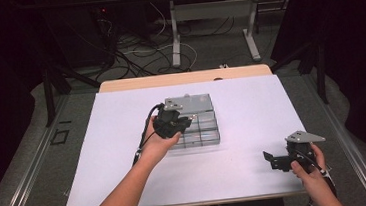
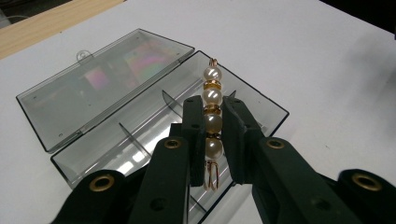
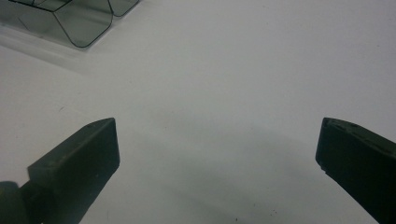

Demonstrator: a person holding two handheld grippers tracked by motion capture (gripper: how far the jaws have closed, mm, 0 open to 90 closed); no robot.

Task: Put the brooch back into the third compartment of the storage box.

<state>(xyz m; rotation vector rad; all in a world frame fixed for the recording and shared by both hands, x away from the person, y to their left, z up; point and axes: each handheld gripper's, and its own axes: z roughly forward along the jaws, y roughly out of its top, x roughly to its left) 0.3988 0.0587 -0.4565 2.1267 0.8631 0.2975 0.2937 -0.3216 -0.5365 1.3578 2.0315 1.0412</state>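
A short strand of white pearls and gold spacers is pinched between the two black jaws of my left gripper, which is shut on it. It hangs over a clear smoky plastic box with dividers, whose lid lies open flat behind. In the high view the left gripper hovers over the box at the table's middle. My right gripper rests low at the front right, open with only bare white table between its jaws. A corner of the box lies far off.
The white table top has free room on all sides of the box. A wooden strip runs along the far edge. Beyond it stand a desk frame and floor cables. Dark curtains flank both sides.
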